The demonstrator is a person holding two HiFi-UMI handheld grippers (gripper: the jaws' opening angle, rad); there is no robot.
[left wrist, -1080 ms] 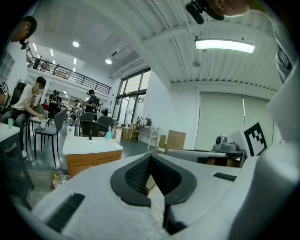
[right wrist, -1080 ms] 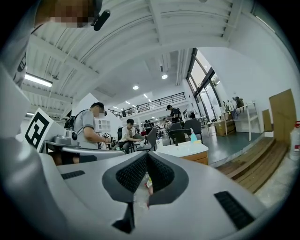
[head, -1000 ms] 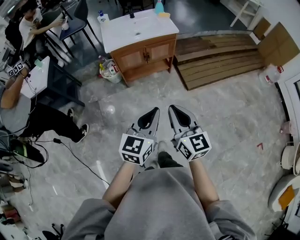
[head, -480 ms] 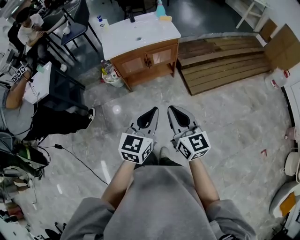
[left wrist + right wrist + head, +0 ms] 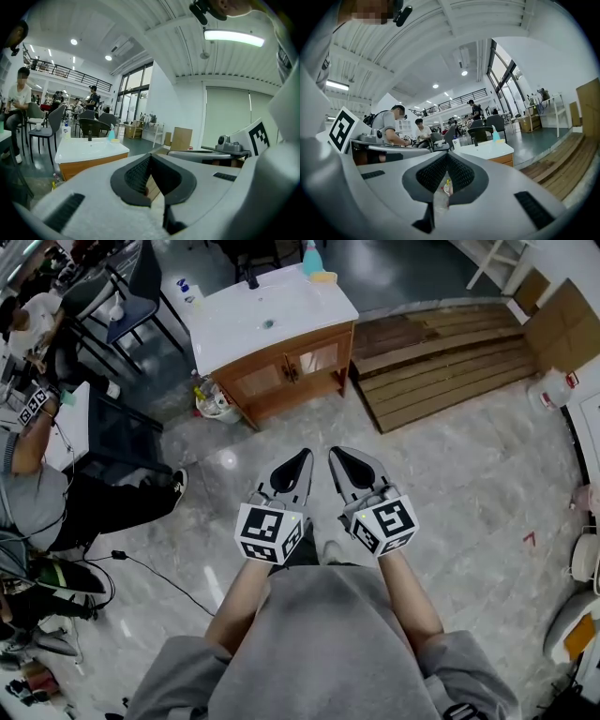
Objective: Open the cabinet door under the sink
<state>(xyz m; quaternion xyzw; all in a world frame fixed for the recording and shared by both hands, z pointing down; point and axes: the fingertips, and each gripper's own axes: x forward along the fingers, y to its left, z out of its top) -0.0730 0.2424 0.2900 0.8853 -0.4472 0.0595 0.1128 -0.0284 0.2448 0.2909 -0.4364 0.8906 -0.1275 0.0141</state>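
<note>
Not begun: doors shut, both hand-held grippers well short of the cabinet.

The orange-brown wooden under-sink cabinet (image 5: 251, 382) stands far across the room, its 2 panelled doors (image 5: 298, 360) closed flat and meeting at a centre seam, under a smooth white rectangular sink top (image 5: 234, 315). Glossy grey marble floor (image 5: 450, 465) lies between, with ribbed brown wooden planks (image 5: 441, 352) to the cabinet's right. Near the person, the left hand-held gripper (image 5: 300, 460) and right hand-held gripper (image 5: 336, 457) have their black ribbed pads pressed together, holding nothing. The approach, the grasp and the pull all remain.
</note>
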